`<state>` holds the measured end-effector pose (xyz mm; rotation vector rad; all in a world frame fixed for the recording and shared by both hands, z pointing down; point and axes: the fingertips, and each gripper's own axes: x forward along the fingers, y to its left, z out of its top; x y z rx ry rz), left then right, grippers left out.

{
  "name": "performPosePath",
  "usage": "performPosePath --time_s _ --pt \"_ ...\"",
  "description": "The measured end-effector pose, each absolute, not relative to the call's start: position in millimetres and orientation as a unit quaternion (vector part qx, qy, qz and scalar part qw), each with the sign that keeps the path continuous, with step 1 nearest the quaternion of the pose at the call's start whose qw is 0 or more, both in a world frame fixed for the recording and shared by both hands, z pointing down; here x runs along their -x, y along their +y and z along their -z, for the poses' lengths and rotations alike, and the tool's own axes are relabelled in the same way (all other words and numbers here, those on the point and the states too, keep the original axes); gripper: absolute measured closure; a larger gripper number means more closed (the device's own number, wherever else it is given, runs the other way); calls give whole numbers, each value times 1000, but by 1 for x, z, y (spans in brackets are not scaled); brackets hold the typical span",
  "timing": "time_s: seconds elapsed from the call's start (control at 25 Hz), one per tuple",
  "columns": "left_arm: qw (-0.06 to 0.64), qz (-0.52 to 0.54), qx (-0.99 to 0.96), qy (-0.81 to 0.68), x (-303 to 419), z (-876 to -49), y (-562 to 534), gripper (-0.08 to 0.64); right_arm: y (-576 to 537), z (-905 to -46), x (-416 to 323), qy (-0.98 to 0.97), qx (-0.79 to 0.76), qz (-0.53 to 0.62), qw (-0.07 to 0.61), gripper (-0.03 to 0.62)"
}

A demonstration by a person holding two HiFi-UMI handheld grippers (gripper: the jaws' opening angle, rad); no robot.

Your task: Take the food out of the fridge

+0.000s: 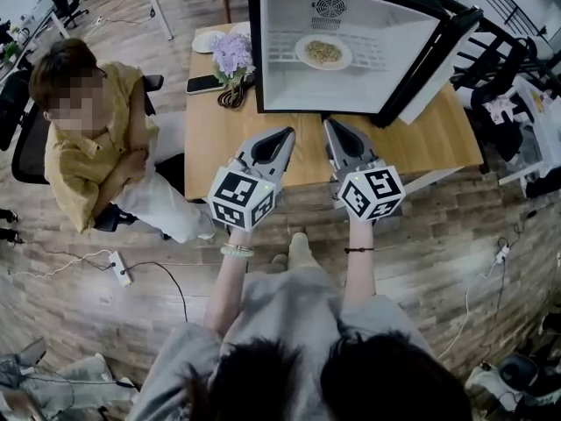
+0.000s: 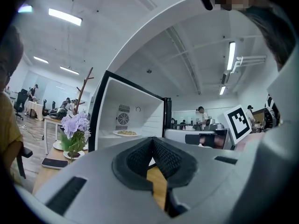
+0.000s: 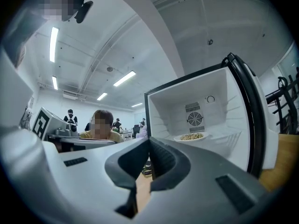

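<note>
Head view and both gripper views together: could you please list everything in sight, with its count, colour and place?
Fridge: one, black with white inside, on the table, door open.
Plate of food: one, white, on the fridge shelf.
Flowers: one bunch, purple, left of the fridge.
Phone: one, black, on the table by the flowers.
Small plate: one, white, at the table's far left corner.
Table: one, wooden, ahead of the grippers.
Seated person: one, yellow shirt, left of the table.
Power strip: one, white, on the floor.
Left gripper: one, grey, shut and empty, facing the fridge.
Right gripper: one, grey, shut and empty, facing the fridge.
</note>
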<state>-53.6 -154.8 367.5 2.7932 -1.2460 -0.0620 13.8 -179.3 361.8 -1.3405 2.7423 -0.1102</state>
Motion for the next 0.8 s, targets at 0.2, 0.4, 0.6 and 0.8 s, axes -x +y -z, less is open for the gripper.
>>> performPosePath --time_s 0.2,0.4,0.6,0.8 --pt "47 19 -909 -414 49 -368 -178 552 -203 -363 -14 903 426 41 37 583" --pt "51 16 -909 -414 39 -371 -202 552 -230 -366 -25 902 427 52 39 583" --pt "56 14 -907 -417 28 -377 -224 552 -252 -374 -35 903 422 65 40 583" --pt "60 11 -905 -422 21 -379 -239 552 -270 -377 -41 905 415 82 46 583"
